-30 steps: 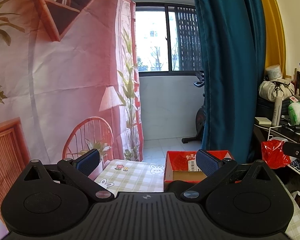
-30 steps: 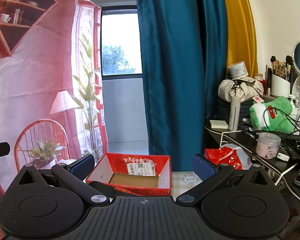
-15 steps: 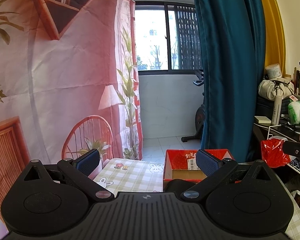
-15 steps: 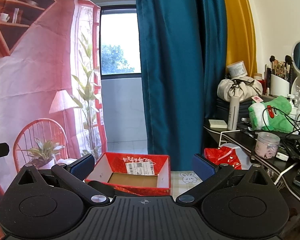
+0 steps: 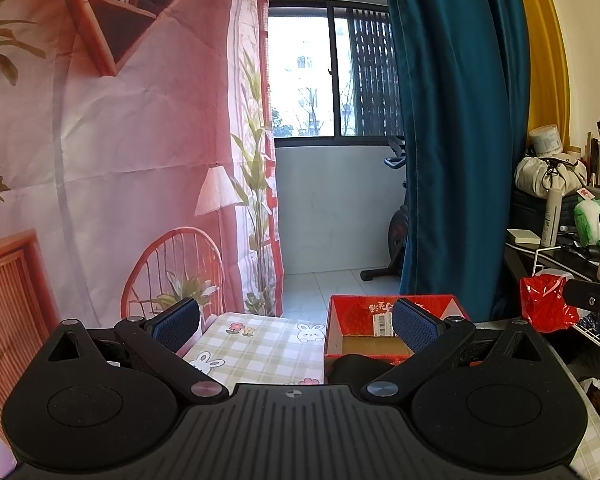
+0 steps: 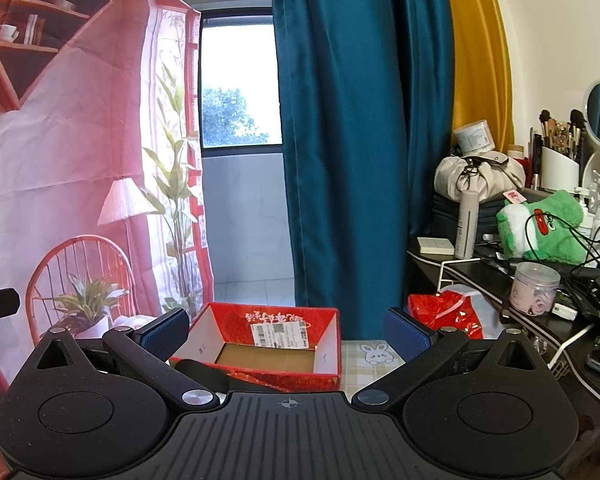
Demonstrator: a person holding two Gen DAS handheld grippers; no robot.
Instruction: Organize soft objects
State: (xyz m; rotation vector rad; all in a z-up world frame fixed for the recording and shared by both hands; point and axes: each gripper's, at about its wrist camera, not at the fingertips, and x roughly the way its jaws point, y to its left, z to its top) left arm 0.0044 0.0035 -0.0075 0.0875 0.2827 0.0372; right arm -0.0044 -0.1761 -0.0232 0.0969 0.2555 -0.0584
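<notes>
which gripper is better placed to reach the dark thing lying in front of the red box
Likely the right gripper: open, with the red box and dark thing between its fingers. The left gripper, also open, sees both off to its right.

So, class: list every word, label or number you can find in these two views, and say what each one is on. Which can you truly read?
None can be read for certain.
Red box, inner back wall: gold characters, too blurred to read.
White shipping label on that wall: barcode and print, too small.
Canister on the grey bag: printed label, too small.
Red tag by the green plush toy: unreadable.
</notes>
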